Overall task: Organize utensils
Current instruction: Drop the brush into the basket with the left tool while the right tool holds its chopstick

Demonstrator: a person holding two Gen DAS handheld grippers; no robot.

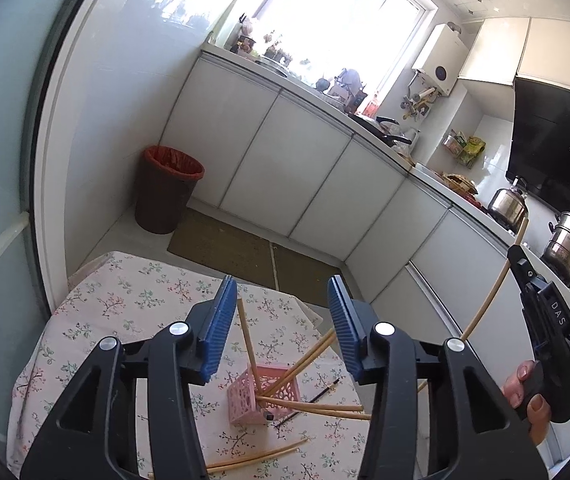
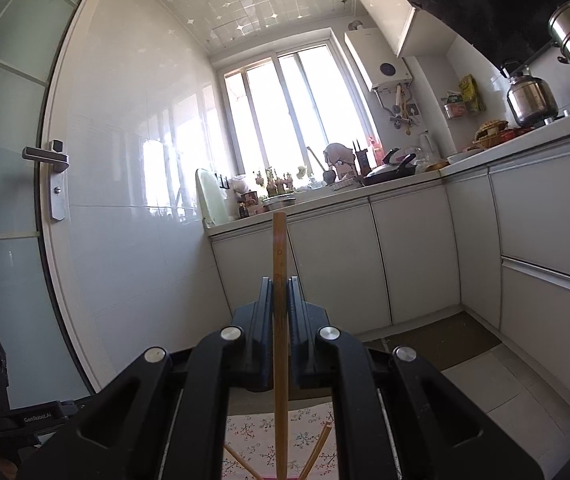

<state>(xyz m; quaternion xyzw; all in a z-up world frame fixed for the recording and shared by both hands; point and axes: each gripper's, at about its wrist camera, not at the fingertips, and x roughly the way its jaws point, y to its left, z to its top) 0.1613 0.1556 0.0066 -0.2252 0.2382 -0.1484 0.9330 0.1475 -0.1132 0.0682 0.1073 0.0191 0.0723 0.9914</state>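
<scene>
Left wrist view: left gripper (image 1: 281, 300) hangs released above the pink basket (image 1: 259, 398) of chopsticks.
Right gripper (image 2: 281, 292) clenches one upright bamboo chopstick (image 2: 279, 256).

The left gripper (image 1: 281, 320) hangs tilted downward with its blue pads parted and nothing pinched between them. The right gripper (image 2: 281, 292) points level, jaws clamped tight on a chopstick (image 2: 279, 264) (standing upright between the pads). A hand (image 1: 525, 396) grips the right gripper's handle.
</scene>
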